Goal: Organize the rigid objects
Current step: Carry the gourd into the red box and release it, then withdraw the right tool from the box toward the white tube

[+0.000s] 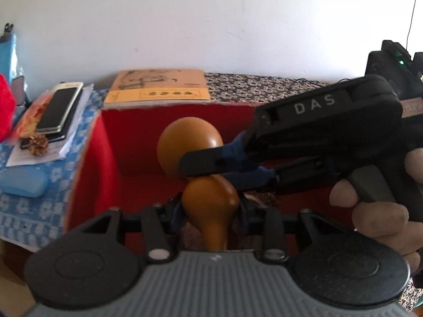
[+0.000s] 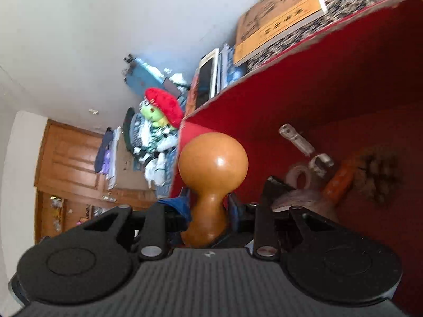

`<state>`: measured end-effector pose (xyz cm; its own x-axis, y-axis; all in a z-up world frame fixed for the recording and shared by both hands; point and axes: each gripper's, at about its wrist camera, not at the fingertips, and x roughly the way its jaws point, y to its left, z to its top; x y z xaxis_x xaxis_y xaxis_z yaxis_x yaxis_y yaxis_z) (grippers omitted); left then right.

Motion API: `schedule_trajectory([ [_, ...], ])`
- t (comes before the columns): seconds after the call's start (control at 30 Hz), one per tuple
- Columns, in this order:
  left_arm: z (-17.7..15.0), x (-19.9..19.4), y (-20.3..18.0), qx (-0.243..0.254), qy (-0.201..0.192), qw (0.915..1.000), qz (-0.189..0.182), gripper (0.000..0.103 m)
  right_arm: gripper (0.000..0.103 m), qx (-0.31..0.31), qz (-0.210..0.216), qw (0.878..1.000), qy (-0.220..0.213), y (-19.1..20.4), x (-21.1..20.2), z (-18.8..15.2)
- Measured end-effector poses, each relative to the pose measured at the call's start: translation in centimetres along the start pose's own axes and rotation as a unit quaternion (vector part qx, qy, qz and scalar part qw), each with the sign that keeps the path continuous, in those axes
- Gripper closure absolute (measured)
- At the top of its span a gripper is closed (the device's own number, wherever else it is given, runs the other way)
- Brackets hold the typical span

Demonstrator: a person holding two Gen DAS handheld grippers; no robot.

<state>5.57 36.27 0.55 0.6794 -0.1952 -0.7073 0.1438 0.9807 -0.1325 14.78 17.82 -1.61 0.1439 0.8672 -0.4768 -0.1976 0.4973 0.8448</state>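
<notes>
A brown double-bulbed gourd (image 1: 190, 142) hangs over the open red box (image 1: 111, 137), big bulb away from me. In the left wrist view my left gripper (image 1: 210, 207) is shut on the small bulb, one finger on each side. My right gripper (image 1: 201, 174) reaches in from the right, held by a person's hand (image 1: 370, 211), and its fingers close on the neck. In the right wrist view the gourd (image 2: 214, 158) stands between the blue-padded fingers (image 2: 182, 206) of the right gripper (image 2: 208, 208), which touch its waist. The red box (image 2: 317, 79) fills the right side.
Inside the box lie a white clip (image 2: 296, 140), a tape roll (image 2: 301, 177), an orange piece (image 2: 341, 182) and a pine cone (image 2: 378, 182). Behind the box lies a yellow book (image 1: 158, 87). To its left are a phone (image 1: 60, 108), a pine cone (image 1: 38, 145) and a blue case (image 1: 23, 182).
</notes>
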Motion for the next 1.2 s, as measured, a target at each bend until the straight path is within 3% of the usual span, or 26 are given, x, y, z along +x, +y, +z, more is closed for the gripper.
schedule_trajectory([
  [0.07,0.1,1.0,-0.1,-0.007,0.011,0.9997,-0.023,0.068,0.092,-0.019,-0.037,0.999,-0.014,-0.2,-0.4,0.1],
  [0.2,0.1,2.1,-1.3,0.000,0.017,0.9994,-0.029,0.067,0.092,-0.035,-0.065,0.997,-0.034,-0.6,-1.3,-0.2],
  [0.33,-0.5,2.2,-3.0,0.028,0.008,0.9993,-0.023,0.054,0.092,-0.034,-0.086,0.994,-0.052,-1.7,-2.4,-0.6],
  [0.47,-0.2,2.3,-3.8,0.032,0.007,0.9985,-0.043,0.042,0.092,-0.061,-0.118,0.987,-0.092,-1.0,-2.7,-0.8],
  [0.6,0.4,2.3,-3.5,0.015,-0.002,0.9986,-0.050,0.039,0.091,-0.096,-0.135,0.978,-0.125,-0.2,-3.2,-0.9],
  [0.77,-0.1,2.9,-2.2,-0.004,0.023,0.9993,-0.030,0.039,0.088,-0.103,-0.126,0.975,-0.150,-0.3,-5.1,-1.4],
  [0.93,-0.2,1.0,-2.2,-0.016,0.014,0.9997,-0.009,0.038,0.088,-0.109,-0.141,0.969,-0.171,0.1,-7.3,-2.3],
  [1.2,0.1,-1.3,-5.2,-0.003,0.019,0.9984,0.053,0.036,0.087,-0.139,-0.174,0.951,-0.216,0.7,-11.0,-4.5],
])
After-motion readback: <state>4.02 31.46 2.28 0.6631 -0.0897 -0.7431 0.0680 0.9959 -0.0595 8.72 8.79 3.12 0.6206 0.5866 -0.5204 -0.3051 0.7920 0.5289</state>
